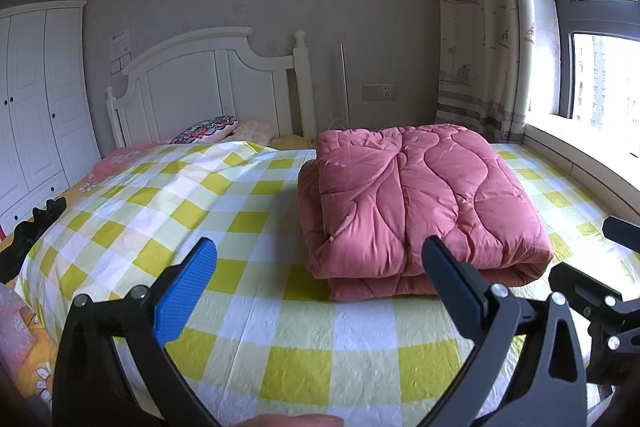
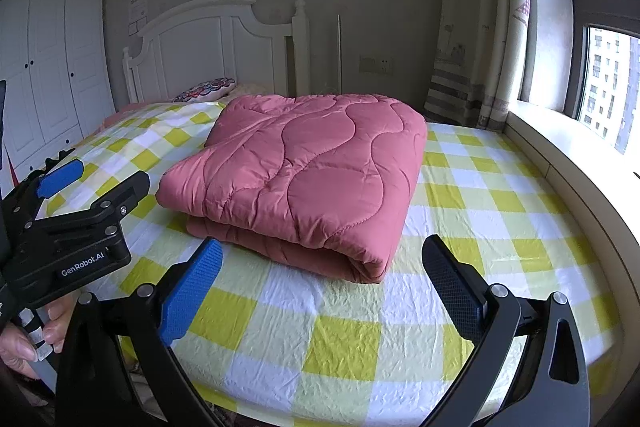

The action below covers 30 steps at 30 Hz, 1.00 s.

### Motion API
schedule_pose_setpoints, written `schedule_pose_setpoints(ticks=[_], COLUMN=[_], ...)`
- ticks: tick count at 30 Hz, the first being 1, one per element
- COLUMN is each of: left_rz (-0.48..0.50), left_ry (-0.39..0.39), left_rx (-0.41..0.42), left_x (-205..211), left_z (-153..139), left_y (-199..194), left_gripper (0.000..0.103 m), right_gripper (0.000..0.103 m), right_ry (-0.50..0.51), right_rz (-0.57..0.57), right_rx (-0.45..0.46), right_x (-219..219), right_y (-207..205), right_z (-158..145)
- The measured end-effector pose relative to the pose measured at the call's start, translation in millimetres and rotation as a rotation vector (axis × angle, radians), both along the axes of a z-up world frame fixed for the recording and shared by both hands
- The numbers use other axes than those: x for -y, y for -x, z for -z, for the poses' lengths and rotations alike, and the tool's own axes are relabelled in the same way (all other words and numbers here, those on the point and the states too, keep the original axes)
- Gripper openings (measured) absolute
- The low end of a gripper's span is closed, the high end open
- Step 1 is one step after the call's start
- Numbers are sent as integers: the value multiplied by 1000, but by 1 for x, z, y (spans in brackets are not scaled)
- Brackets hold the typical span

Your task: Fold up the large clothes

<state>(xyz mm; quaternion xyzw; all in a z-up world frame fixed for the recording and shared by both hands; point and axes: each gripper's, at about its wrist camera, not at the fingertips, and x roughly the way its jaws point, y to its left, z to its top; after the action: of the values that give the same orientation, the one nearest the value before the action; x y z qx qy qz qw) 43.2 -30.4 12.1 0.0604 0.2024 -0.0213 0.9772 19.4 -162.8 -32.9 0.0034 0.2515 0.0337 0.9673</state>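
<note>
A pink quilted comforter [image 1: 416, 203] lies folded into a thick rectangle on the yellow-and-white checked bed sheet [image 1: 248, 327]. It also shows in the right wrist view [image 2: 304, 179]. My left gripper [image 1: 320, 259] is open and empty, held above the near part of the bed, short of the comforter's near edge. My right gripper [image 2: 322, 261] is open and empty, just short of the comforter's near folded corner. The left gripper's body shows at the left of the right wrist view [image 2: 72, 223].
A white headboard [image 1: 208, 83] and pillows [image 1: 208, 129] stand at the far end of the bed. A white wardrobe [image 1: 36, 99] is at the left. A window sill [image 2: 580, 163] and curtain [image 1: 480, 27] run along the right. A dark item [image 1: 28, 231] lies at the bed's left edge.
</note>
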Motion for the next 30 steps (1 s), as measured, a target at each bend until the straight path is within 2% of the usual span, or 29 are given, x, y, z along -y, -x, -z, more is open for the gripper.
schedule_pose_setpoints(ticks=[30], left_rz=[3], left_ry=[-4], left_rx=[-4], left_x=[0], left_z=[7], left_y=[1], left_gripper=[101], right_gripper=[99], right_ry=[-7], right_rz=[4], right_rx=[-1], right_x=[-3], right_y=[2], right_z=[3])
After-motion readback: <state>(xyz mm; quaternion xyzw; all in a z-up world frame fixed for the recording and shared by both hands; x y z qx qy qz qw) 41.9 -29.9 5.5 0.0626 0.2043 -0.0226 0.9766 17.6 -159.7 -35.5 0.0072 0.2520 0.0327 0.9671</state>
